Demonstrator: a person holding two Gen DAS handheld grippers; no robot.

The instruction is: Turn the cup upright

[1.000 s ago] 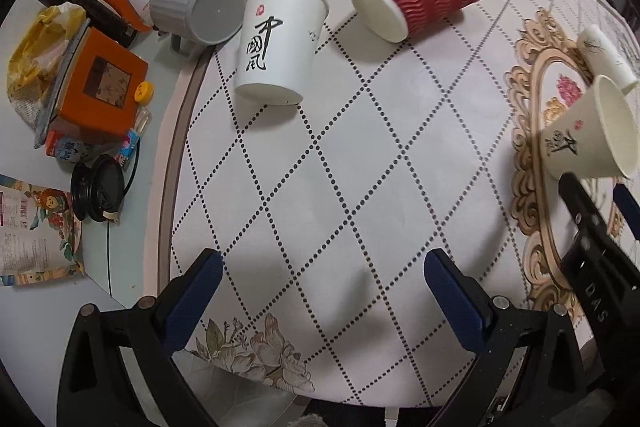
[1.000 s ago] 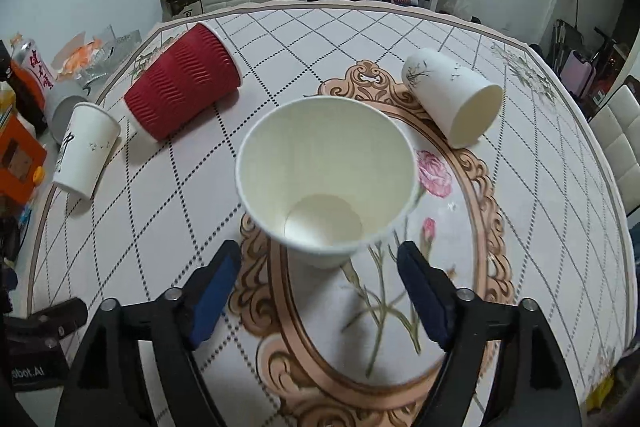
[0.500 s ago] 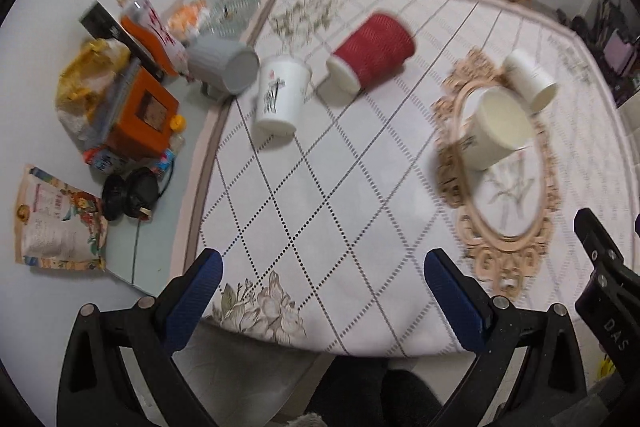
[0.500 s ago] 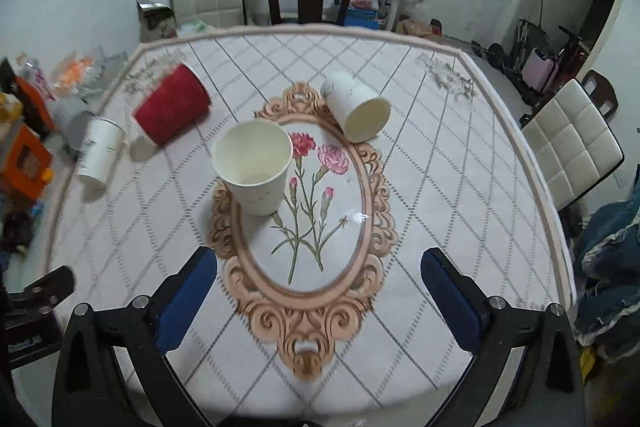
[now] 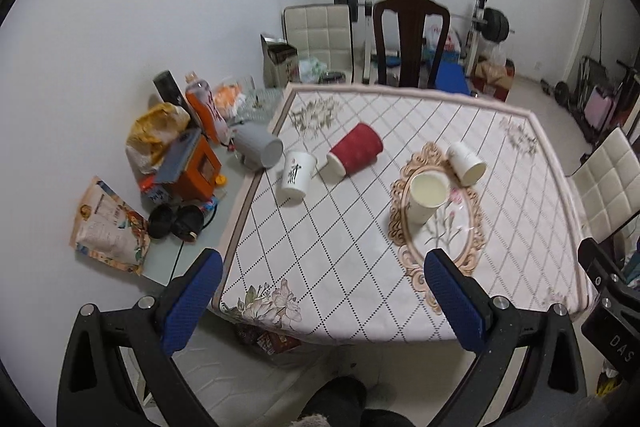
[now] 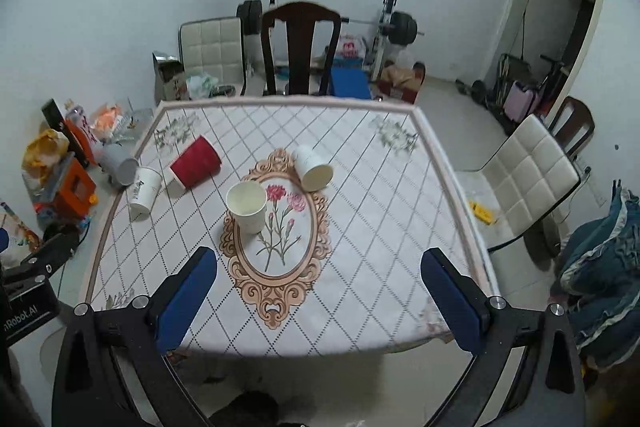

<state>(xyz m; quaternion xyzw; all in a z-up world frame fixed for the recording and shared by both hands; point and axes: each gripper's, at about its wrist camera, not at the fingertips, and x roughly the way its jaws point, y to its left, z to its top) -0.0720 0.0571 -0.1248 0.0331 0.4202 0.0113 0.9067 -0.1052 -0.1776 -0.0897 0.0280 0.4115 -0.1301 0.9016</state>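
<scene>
Left hand-held gripper [image 5: 318,289]: jaws wide, empty, held back off the table's near edge.
Right hand-held gripper [image 6: 318,287]: jaws wide, empty, likewise clear of everything.
Table [image 6: 380,227]: patterned cloth, four paper cups.
Red cup [image 6: 196,166]: on its side.
Upright cup [image 6: 247,207]: mouth up on the floral medallion; this flip looks done.
White cup [image 6: 313,167]: on its side just beyond; likely next, needing a reach forward and a side grasp.

Left claw [image 5: 320,287] and right claw [image 6: 320,287] gape wide, empty.
</scene>
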